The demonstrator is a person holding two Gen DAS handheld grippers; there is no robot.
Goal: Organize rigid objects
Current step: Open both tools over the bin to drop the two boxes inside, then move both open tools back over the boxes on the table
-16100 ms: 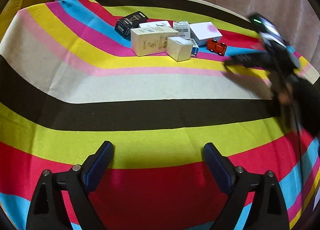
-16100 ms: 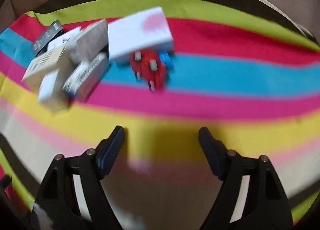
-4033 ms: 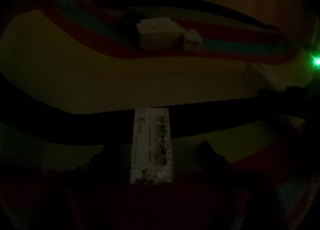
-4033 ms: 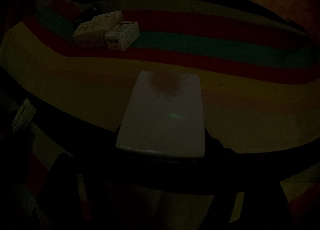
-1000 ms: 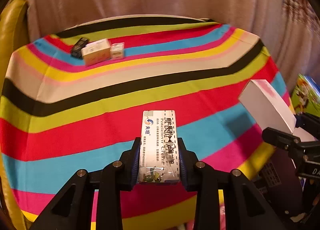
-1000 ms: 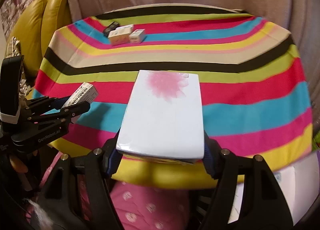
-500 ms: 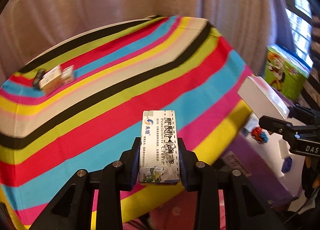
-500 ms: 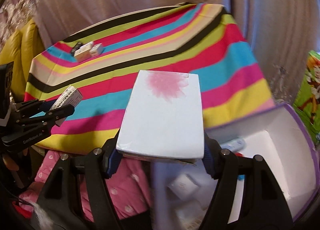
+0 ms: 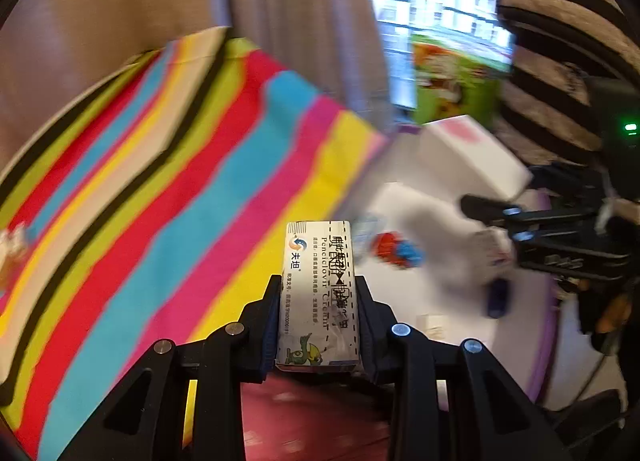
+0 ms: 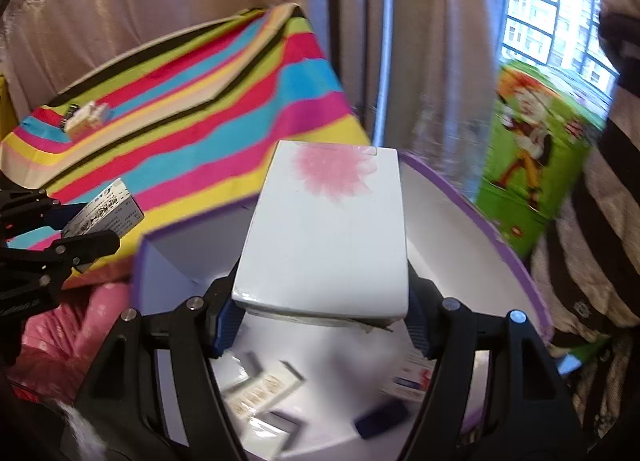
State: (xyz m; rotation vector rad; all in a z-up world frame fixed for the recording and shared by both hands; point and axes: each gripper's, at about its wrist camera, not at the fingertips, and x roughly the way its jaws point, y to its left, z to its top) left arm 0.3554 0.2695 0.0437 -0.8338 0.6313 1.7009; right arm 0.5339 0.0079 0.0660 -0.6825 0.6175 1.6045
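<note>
The striped table point(image 10: 192, 73) is filling the left of both views, and just off its near corner a big purple-rimmed bin point(image 10: 516, 253) is sitting lower down, open at the top. The right gripper point(image 10: 322, 301) is hanging over the bin's white interior, pinching a flat white box with a pink flower print point(image 10: 328, 229) by its two long sides. The left gripper point(image 9: 318, 321) is pressing its pads on a narrow cream carton point(image 9: 318, 293), which is pointing toward the table's yellow edge and the bin beyond it.

Judging by what is lying where, the sorting is well along — several small cartons point(image 10: 260, 393) and a dark blue item point(image 10: 380, 419) are already resting on the bin floor, and a red and blue toy point(image 9: 394, 251) is showing there in the left view. Two boxes are being carried in now. A small cluster of boxes point(image 10: 86, 119) is waiting at the far corner of the table, so at least one more trip looks necessary.

For room, the bin mouth is looking wide enough for the flower box to go down flat — its far wall and right rim are standing clear of it. The left gripper is holding its carton beside the table corner, near the bin's left wall, so that rim is probably the edge to mind. A green printed box point(image 10: 536, 165) and a person's striped sleeve point(image 10: 608, 197) are crowding the right side.
</note>
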